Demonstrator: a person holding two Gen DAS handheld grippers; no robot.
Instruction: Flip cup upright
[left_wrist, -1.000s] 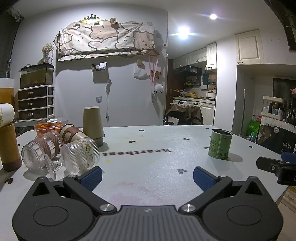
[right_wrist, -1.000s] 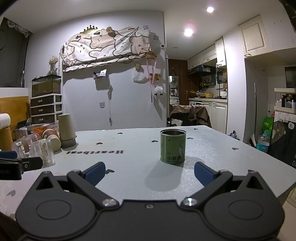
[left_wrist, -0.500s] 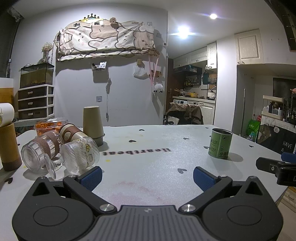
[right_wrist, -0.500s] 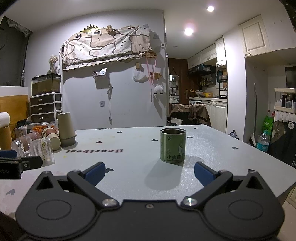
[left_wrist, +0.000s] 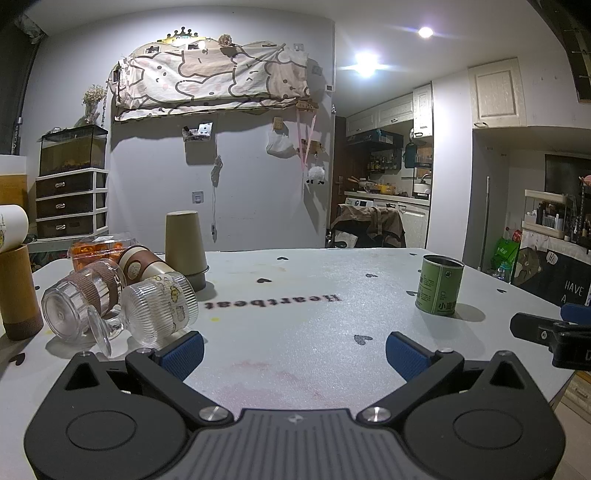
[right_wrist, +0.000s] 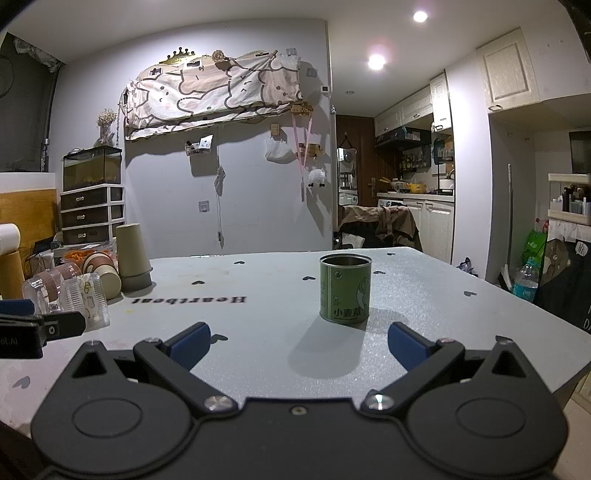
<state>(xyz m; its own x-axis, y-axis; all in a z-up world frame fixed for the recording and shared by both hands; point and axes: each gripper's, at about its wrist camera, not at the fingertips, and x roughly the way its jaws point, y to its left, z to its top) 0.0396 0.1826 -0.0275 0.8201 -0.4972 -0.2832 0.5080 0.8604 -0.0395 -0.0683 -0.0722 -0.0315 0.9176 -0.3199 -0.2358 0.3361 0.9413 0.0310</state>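
Standing upright on the table, the green tin cup faces the right gripper, its jaws spread. The left gripper is spread too, near the toppled glasses.

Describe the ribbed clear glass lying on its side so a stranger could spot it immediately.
Start at the grey table printed with "Heartbeat" and look to its left edge, where several cups cluster before a tall upside-down tan paper cup. The ribbed clear glass lies on its side nearest the left claw. Only it has vertical ribs and small cartoon prints.
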